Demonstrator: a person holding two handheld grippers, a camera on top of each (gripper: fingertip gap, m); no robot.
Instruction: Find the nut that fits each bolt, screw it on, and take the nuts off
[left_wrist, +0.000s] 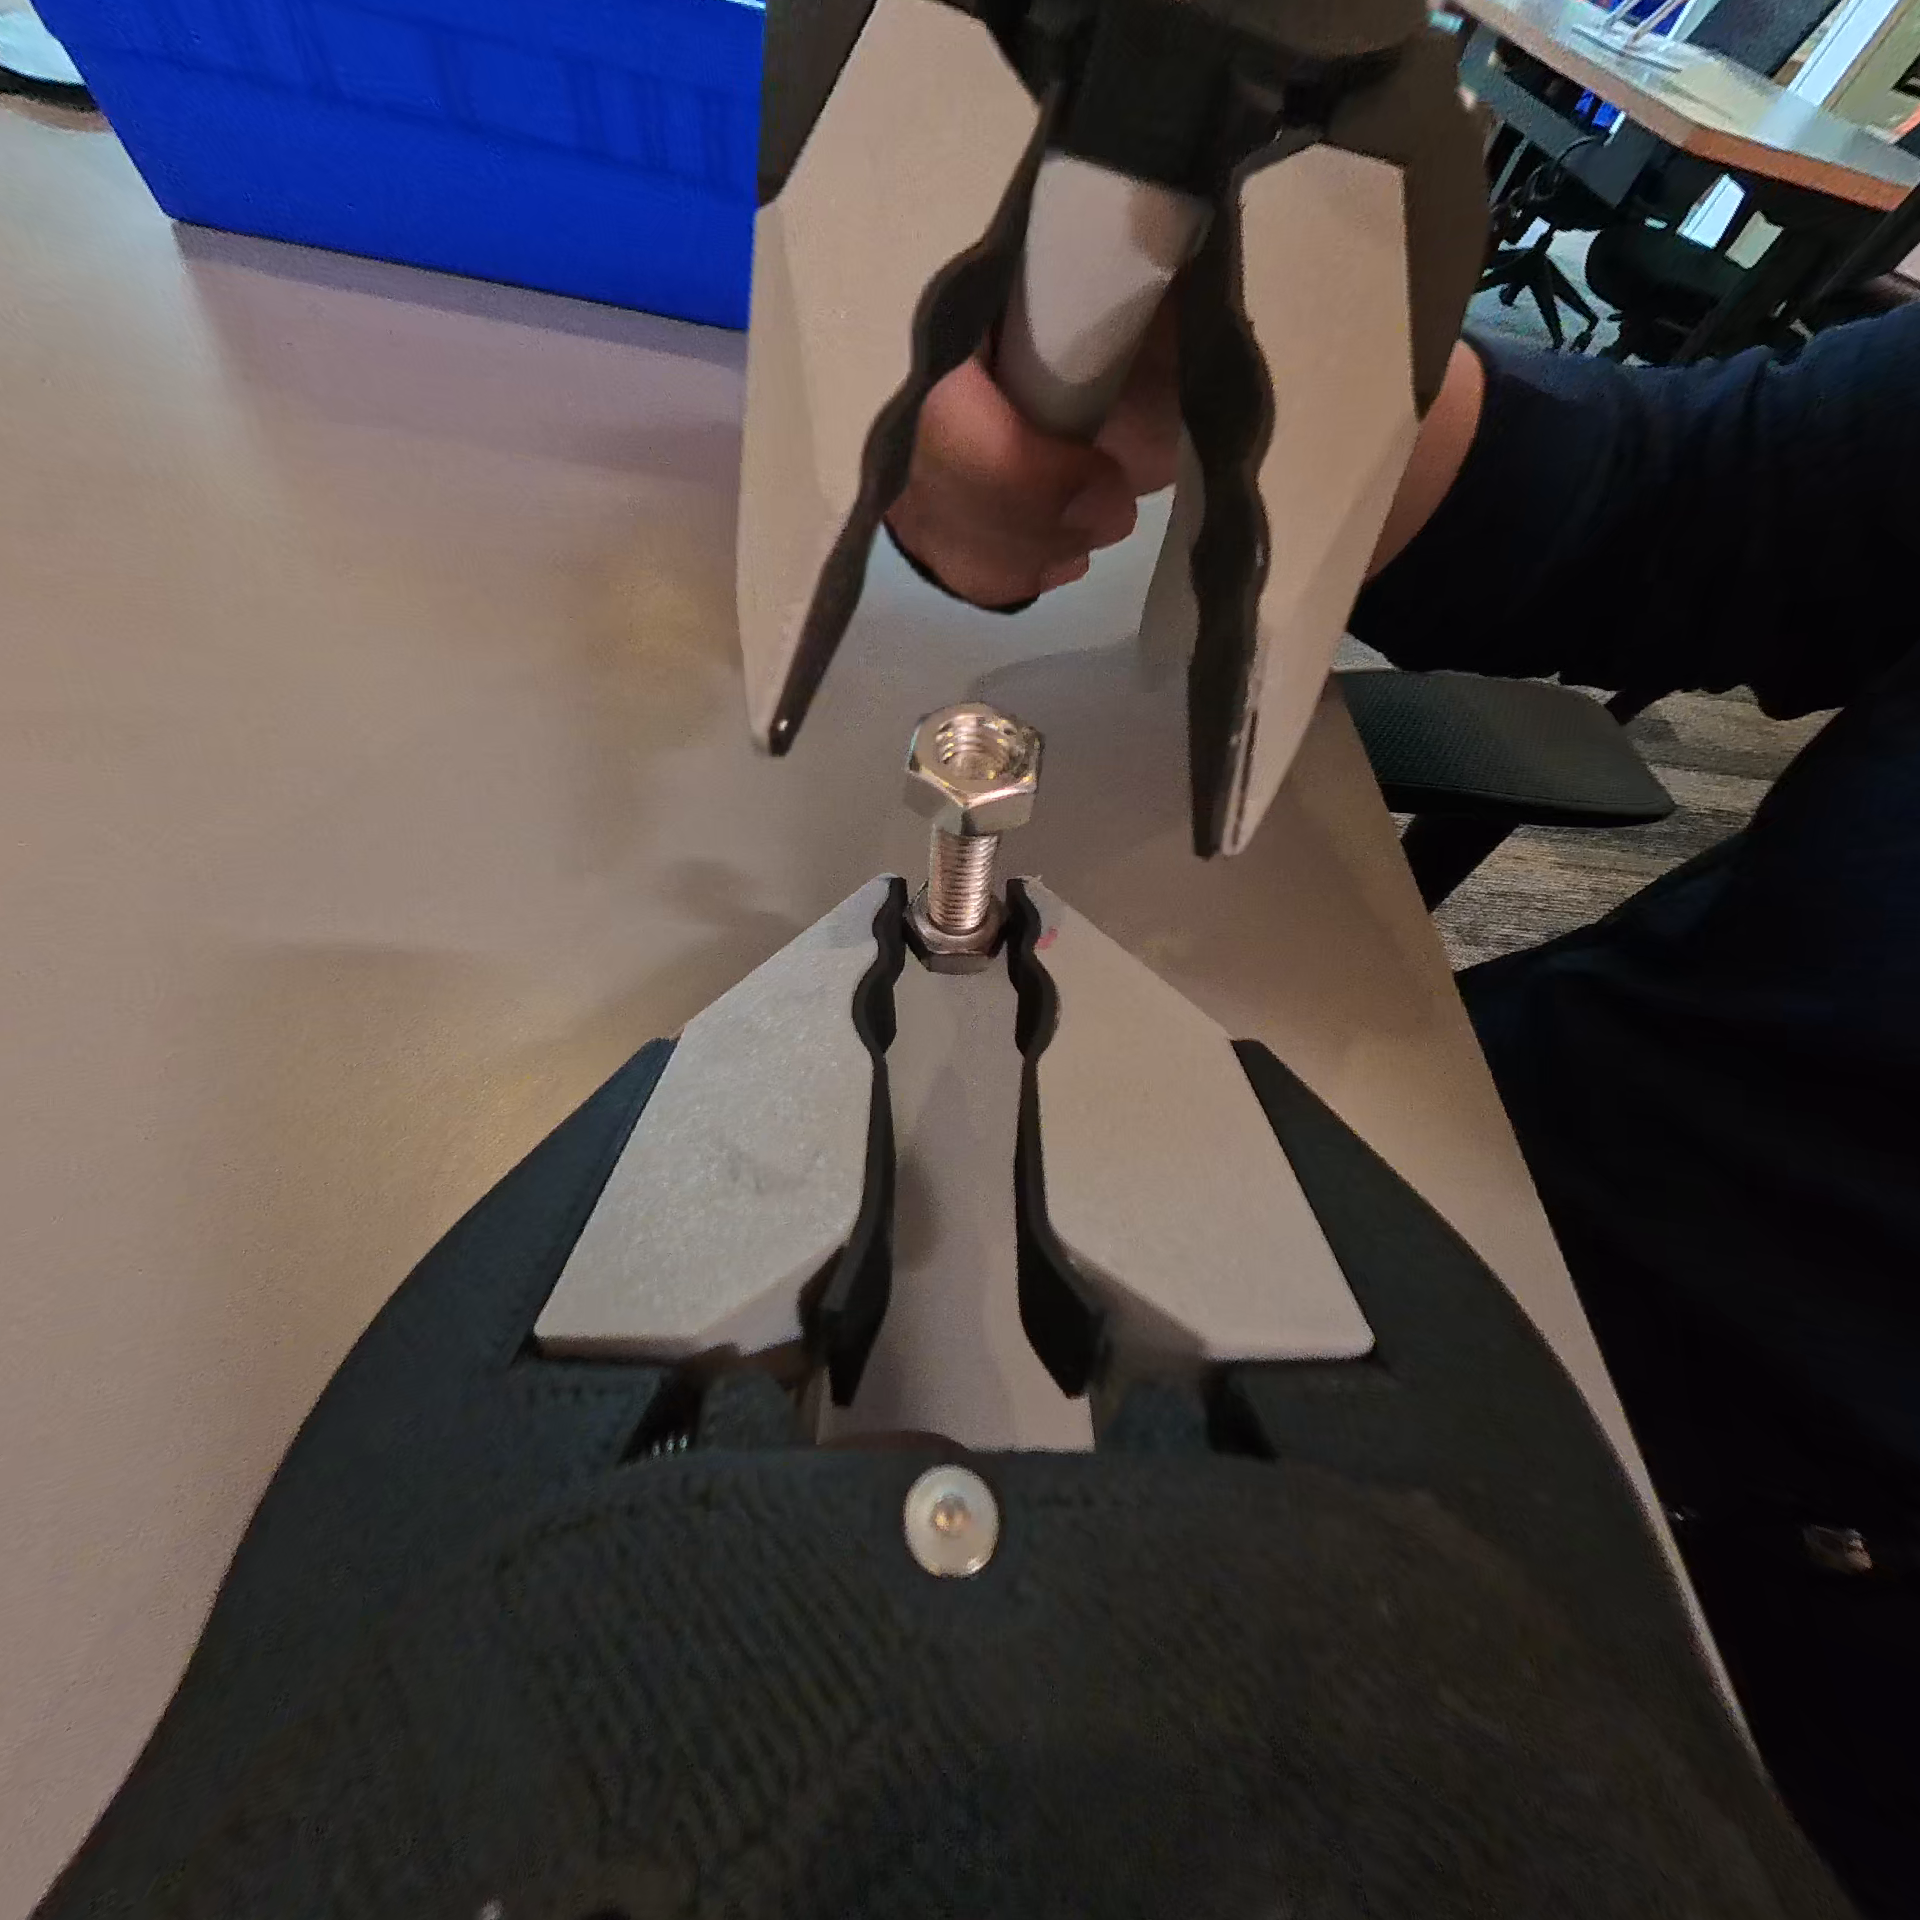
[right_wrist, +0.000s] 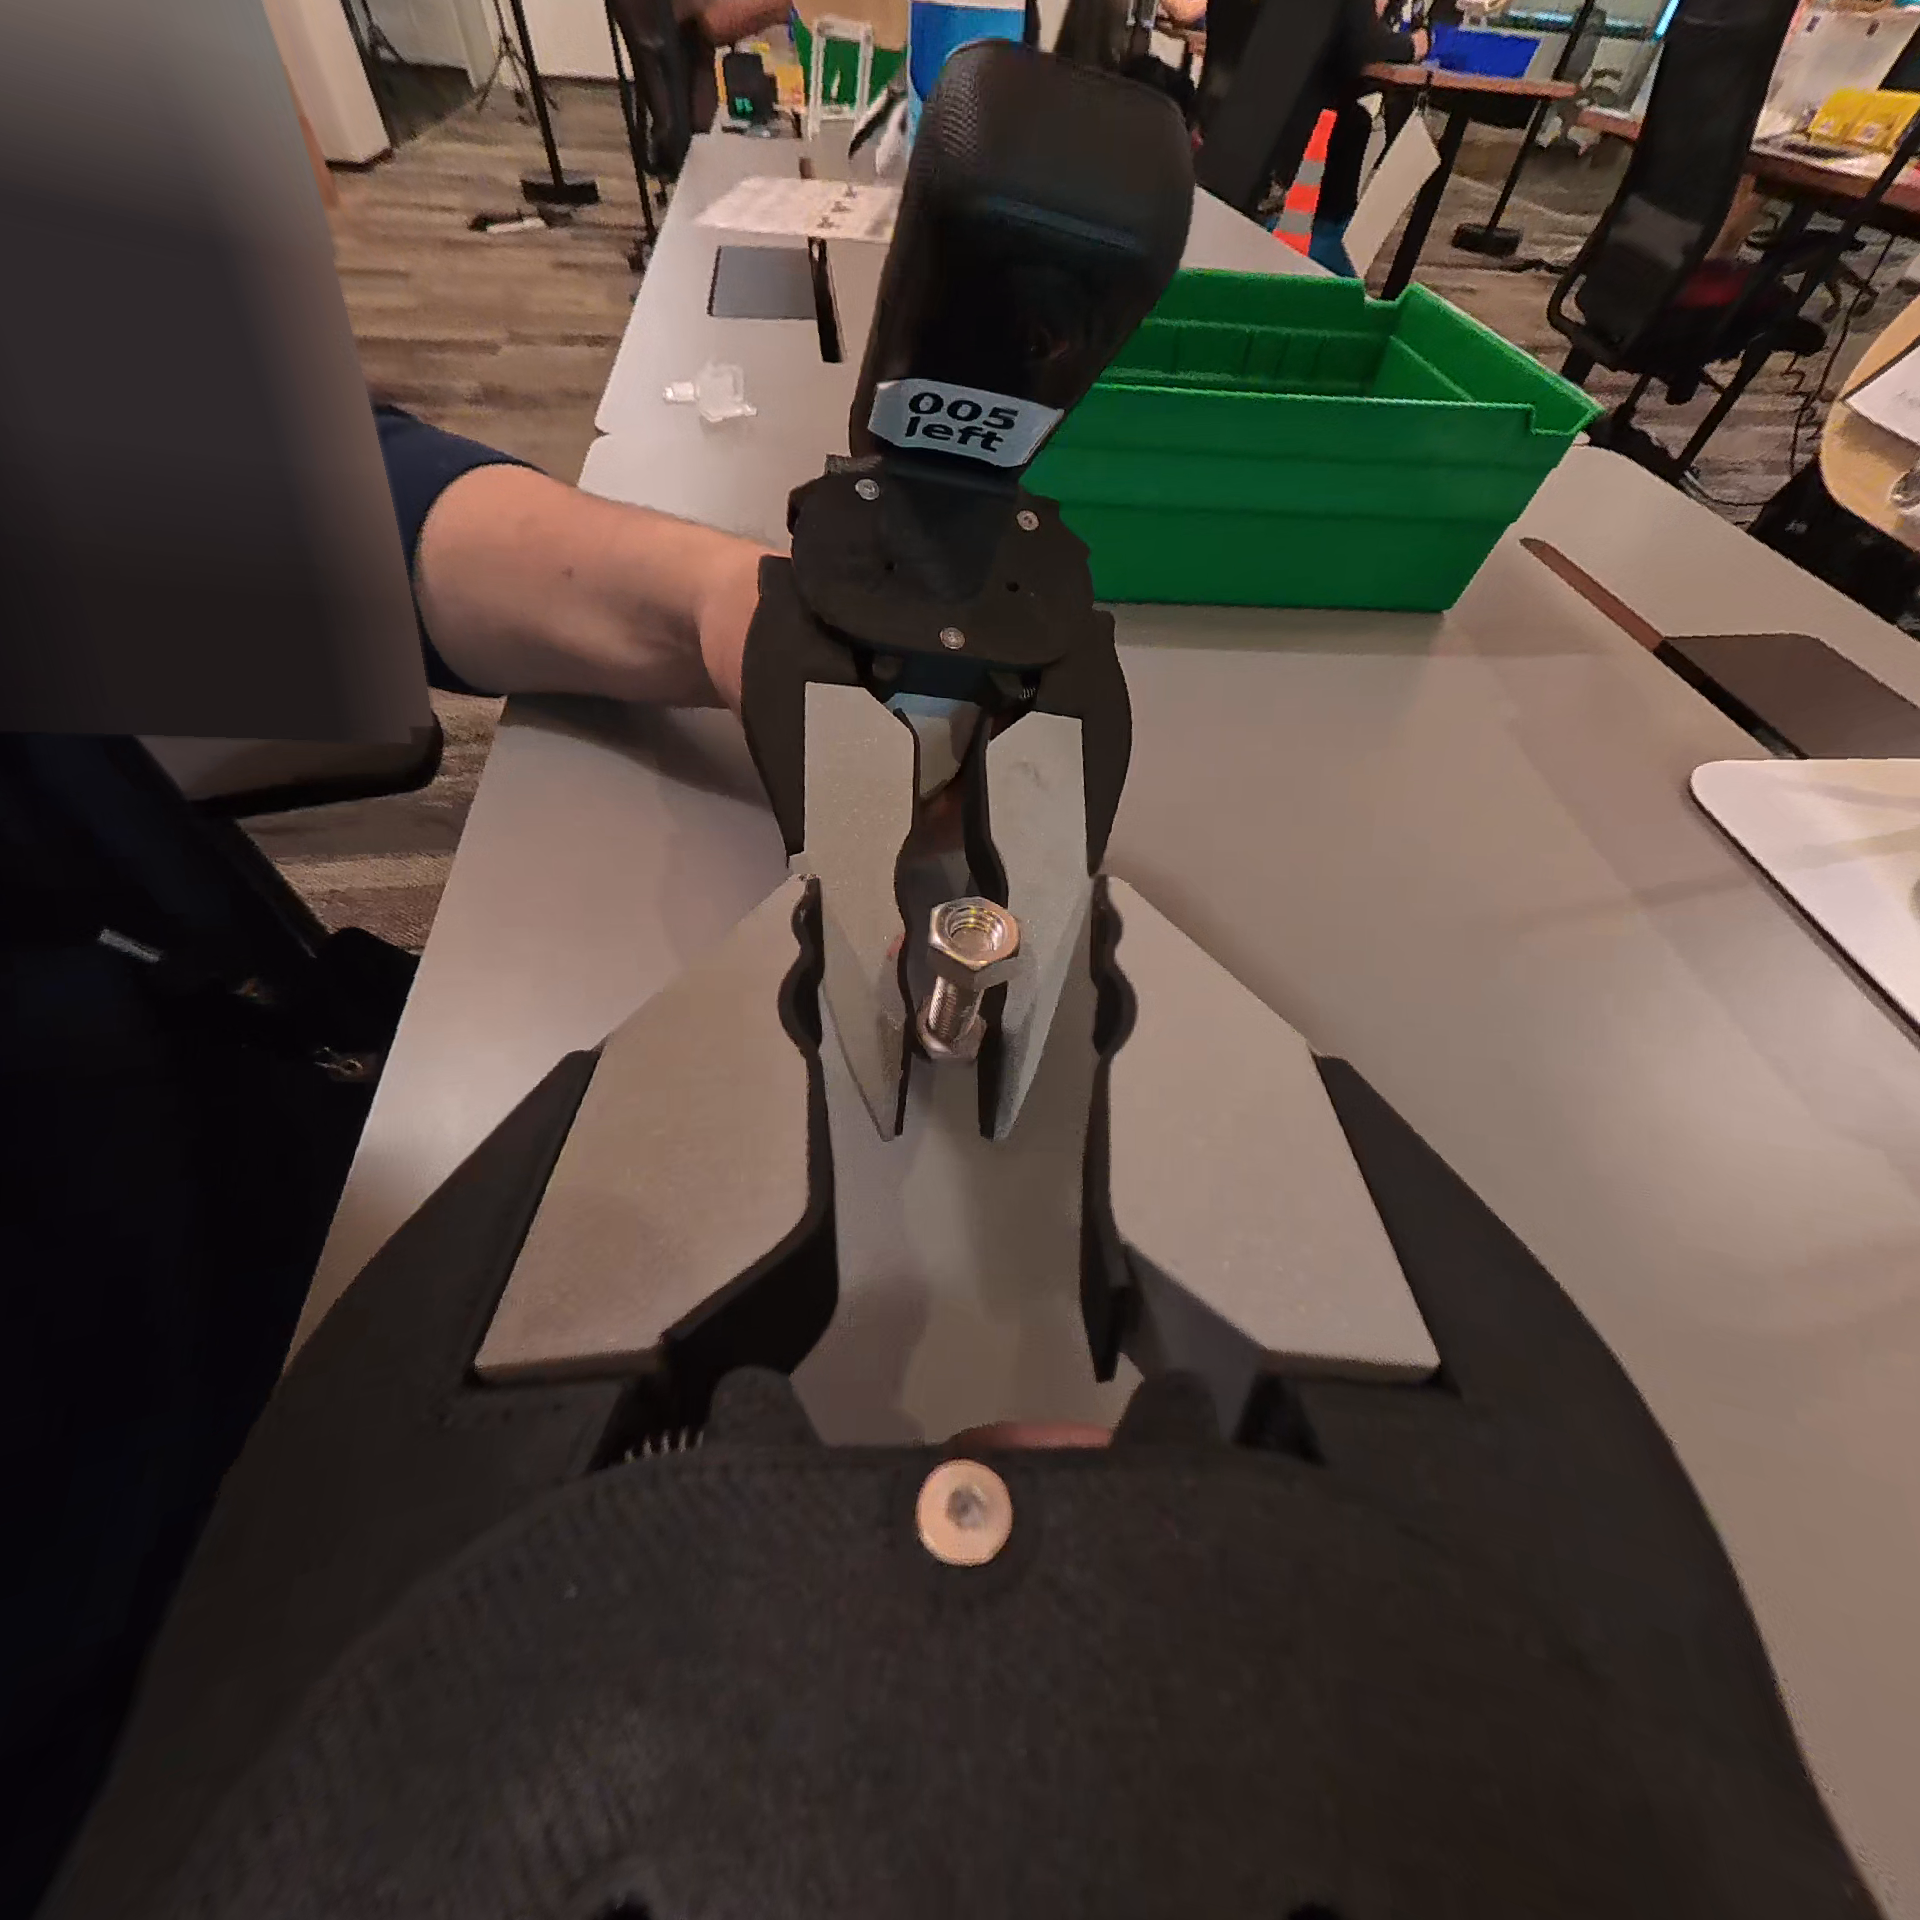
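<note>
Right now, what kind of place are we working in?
Probably a shared office or lab workspace. Long grey tables stand on carpet, black office chairs sit around them, and a green parts bin rests on the table, with tripod stands farther back.

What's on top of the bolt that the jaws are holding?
A shiny six-sided nut sits on the bolt's top end, threaded only onto the tip: its hole looks empty. The left gripper clamps the bolt's head at the bottom. The right gripper is open, not touching the nut.
</note>
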